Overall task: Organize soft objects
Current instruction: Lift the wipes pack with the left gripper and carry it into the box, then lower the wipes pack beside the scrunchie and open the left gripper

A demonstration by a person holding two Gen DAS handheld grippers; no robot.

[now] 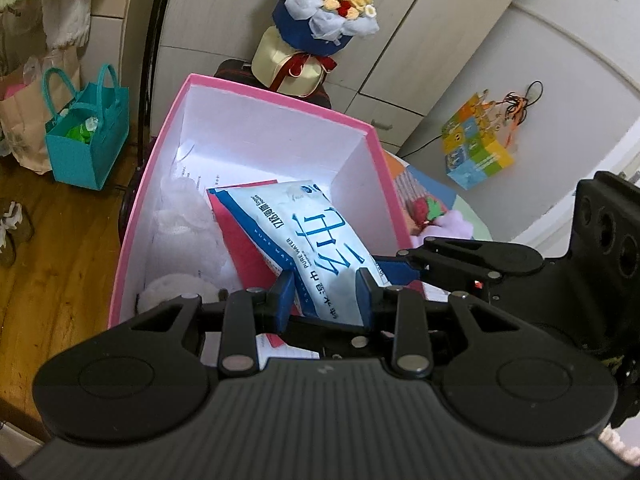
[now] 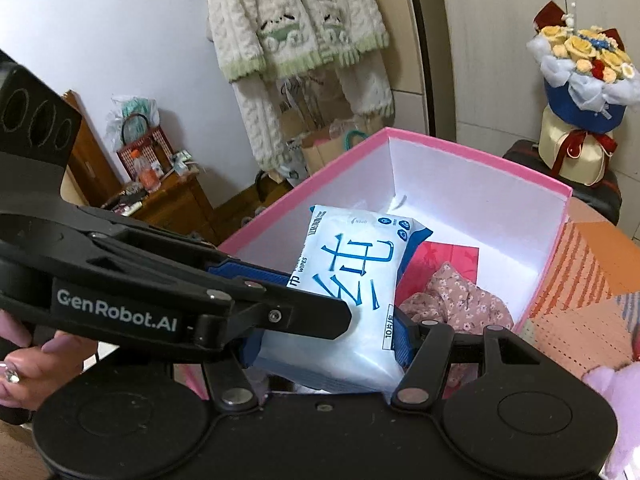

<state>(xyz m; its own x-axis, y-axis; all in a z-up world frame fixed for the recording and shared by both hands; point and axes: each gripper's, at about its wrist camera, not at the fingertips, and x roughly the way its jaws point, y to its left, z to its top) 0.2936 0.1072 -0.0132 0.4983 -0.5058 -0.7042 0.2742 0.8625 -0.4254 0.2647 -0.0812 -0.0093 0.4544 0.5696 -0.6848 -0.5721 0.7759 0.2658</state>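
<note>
From the left wrist, the left gripper (image 1: 325, 294) pinches the near end of a wipes pack (image 1: 316, 240) between narrow blue pads, over the open pink box (image 1: 132, 220) with white fluff (image 1: 182, 228) inside. From the right wrist, the right gripper (image 2: 328, 344), half spread, clamps the same pack (image 2: 352, 280) across its width, above a floral cloth (image 2: 452, 300) in the box (image 2: 472, 152); the left gripper (image 2: 256, 280) crosses in front.
</note>
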